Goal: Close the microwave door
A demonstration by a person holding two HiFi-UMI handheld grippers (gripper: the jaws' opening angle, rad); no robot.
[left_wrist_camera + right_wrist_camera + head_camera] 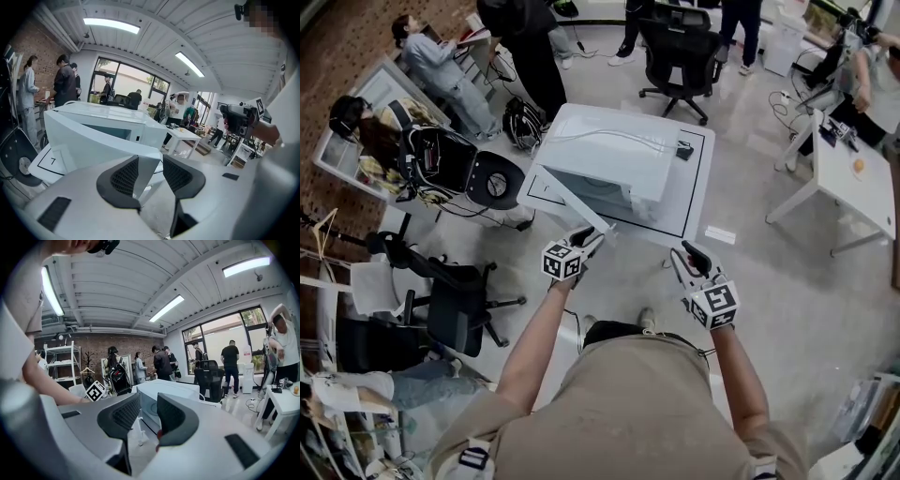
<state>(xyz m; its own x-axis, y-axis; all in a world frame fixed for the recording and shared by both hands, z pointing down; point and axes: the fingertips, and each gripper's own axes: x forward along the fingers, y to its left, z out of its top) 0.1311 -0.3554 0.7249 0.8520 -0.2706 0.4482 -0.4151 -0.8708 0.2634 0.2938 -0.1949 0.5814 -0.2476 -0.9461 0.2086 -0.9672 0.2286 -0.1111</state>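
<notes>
The white box-shaped microwave [609,155] sits on a low white counter [698,202] edged with a black line. Its white door [572,202] stands swung open toward the person. The left hand-held gripper [585,238] is at the door's free edge, its jaws spread. The door's corner lies between them, with a gap showing on the right pad's side. The right hand-held gripper [688,255] hovers just off the counter's near edge, apart from the microwave, its jaws spread with nothing between them.
</notes>
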